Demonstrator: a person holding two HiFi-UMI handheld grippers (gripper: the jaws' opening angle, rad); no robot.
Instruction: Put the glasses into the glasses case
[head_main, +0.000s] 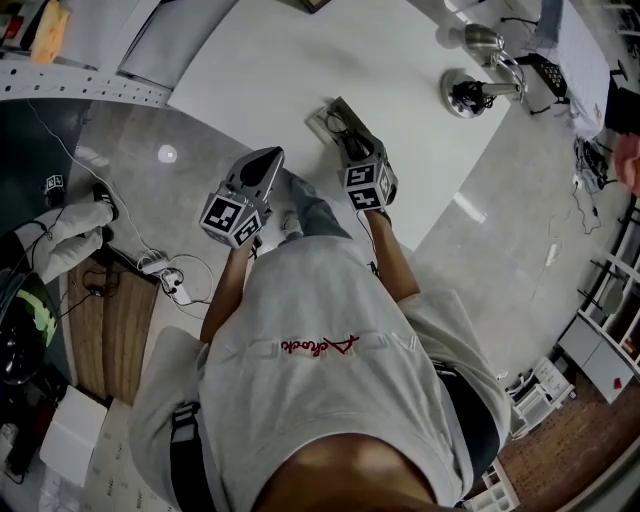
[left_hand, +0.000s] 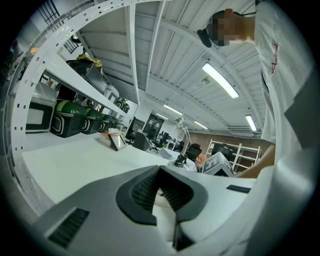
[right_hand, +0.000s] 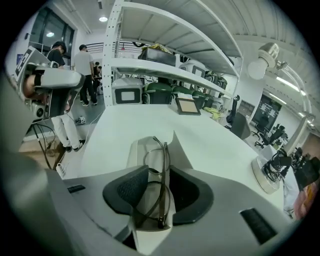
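Note:
The folded thin-framed glasses (right_hand: 162, 150) lie in the open white glasses case (right_hand: 136, 152) on the white table (head_main: 290, 60). My right gripper (right_hand: 159, 171) points down over the case, jaws open on either side of the glasses, the pads clear of the frame. From above, the case (head_main: 328, 118) shows just beyond the right gripper (head_main: 352, 148), near the table's front edge. My left gripper (head_main: 268, 160) hangs level off the table's near corner, to the left of the case. Its jaws meet at the tips with nothing between them (left_hand: 161, 172).
A desk lamp (head_main: 478, 88) with a round base stands at the table's right side. A small picture frame (right_hand: 188, 106) sits at the far edge below shelves holding bins and boxes. Cables and a power strip (head_main: 165, 275) lie on the floor at left. People stand at the far left.

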